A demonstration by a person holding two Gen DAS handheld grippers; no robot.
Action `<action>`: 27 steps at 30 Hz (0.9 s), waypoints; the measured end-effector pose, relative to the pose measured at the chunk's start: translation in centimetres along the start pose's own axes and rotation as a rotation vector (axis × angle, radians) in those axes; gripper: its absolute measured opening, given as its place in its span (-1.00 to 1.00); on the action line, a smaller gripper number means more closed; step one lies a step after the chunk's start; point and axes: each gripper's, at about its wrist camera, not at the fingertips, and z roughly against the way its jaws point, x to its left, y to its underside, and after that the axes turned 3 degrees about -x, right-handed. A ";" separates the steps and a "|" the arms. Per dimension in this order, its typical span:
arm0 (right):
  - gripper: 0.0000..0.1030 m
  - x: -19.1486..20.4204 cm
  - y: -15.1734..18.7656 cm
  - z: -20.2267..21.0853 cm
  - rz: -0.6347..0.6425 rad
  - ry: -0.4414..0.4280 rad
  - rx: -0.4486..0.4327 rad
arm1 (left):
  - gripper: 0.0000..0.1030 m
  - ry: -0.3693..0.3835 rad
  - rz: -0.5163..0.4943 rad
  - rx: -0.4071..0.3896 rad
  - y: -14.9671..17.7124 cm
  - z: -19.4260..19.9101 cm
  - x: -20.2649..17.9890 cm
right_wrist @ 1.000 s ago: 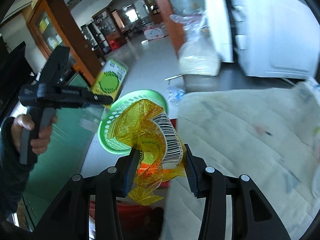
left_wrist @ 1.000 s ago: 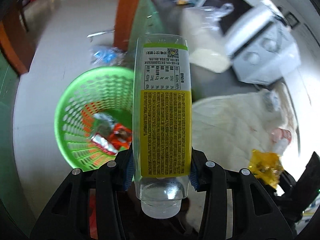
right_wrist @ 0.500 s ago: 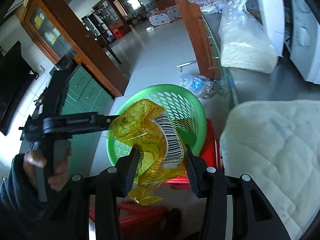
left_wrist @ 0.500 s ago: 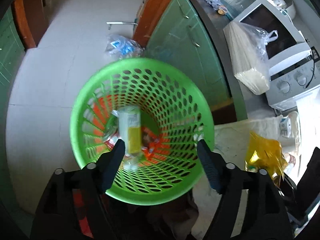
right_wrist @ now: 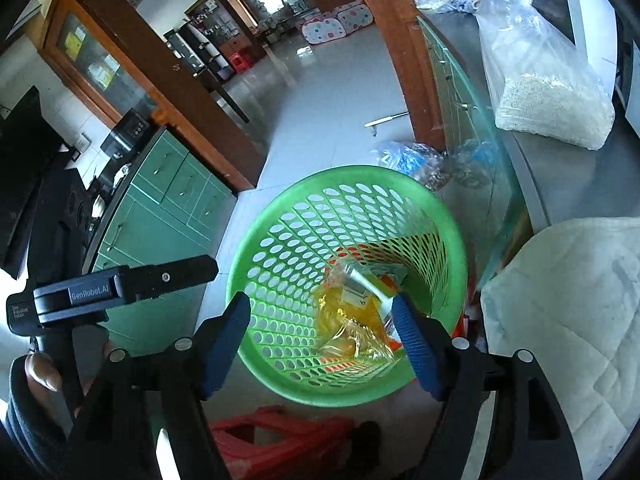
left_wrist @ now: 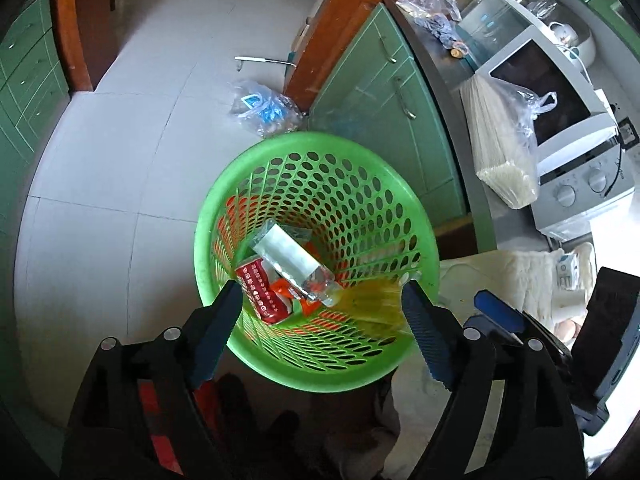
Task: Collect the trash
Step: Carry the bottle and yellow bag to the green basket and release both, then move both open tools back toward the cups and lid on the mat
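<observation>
Since a moment ago, the yellow wrapper [right_wrist: 352,324] has been let go by the right tool [right_wrist: 322,334], whose jaws are now spread and empty above the green basket [right_wrist: 448,236]. It is seen dropping inside, beside the clear bottle [left_wrist: 290,260]. The left tool [left_wrist: 322,326] is likewise held released over the basket, so drops land within it.

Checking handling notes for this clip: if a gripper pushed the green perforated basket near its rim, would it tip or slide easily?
Probably yes. The green basket is thin perforated plastic holding only light trash, a clear bottle and a yellow wrapper, so it is likely light. It seems to sit raised on a red stool, so a rim-level push could tip it.
</observation>
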 end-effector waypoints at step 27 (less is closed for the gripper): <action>0.65 -14.7 13.6 25.8 -0.247 0.497 -0.311 | 0.68 0.144 -0.286 0.026 5.4 0.5 -16.8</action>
